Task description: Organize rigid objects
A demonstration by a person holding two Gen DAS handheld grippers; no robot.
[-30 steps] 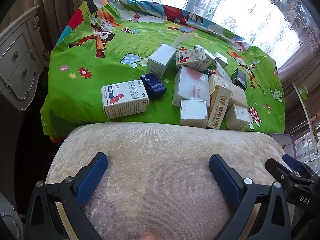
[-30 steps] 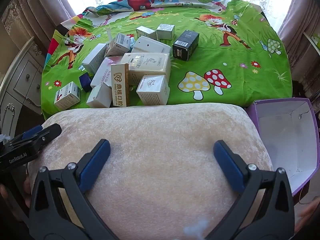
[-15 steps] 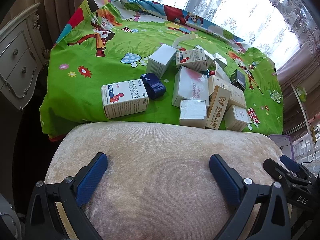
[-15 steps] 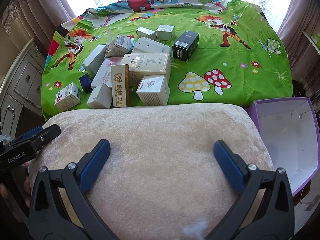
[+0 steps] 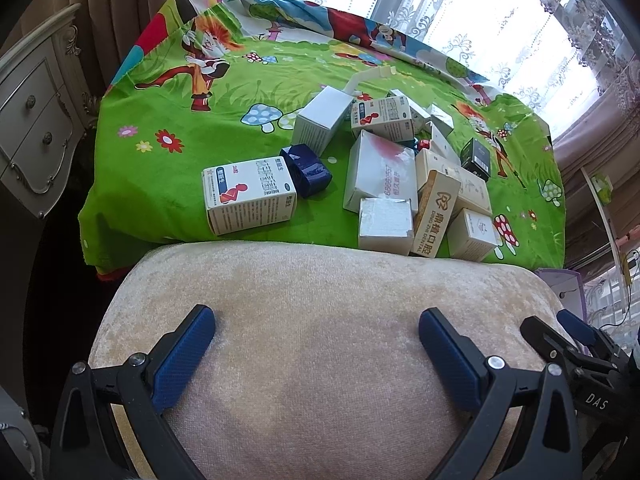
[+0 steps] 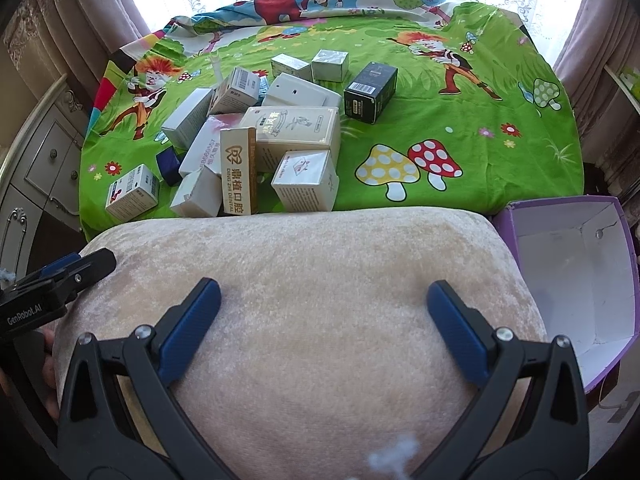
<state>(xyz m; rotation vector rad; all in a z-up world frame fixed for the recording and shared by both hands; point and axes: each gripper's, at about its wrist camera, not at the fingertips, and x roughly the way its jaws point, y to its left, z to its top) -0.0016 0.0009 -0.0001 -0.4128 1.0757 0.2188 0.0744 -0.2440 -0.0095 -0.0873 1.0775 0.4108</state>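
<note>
Task barely begun, by the look of it. The purple box (image 6: 576, 280), open and empty as far as its white inside shows, sits off the right end of the beige cushion (image 6: 304, 280). Nothing sorted into it yet.

All the cartons lie in a loose heap on the green cartoon cloth (image 6: 460, 128), just beyond the cushion's far edge. Nearest that edge: the tall "Ding Zhi Dental" carton (image 6: 239, 172) standing upright, a cream cube box (image 6: 306, 180) just to its right, a plain white box (image 5: 385, 224) to its left. Further left of the cushion's centre, apart from the heap, a white-and-blue medicine carton (image 5: 249, 195) touching a dark blue box (image 5: 306, 170). A black box (image 6: 371, 92) lies at the heap's far right.

Left gripper (image 5: 316, 346): jaws spread wide, nothing between them, low over the cushion, pointed at the heap. Right gripper (image 6: 324, 320): same, wide and empty, alongside it.
</note>
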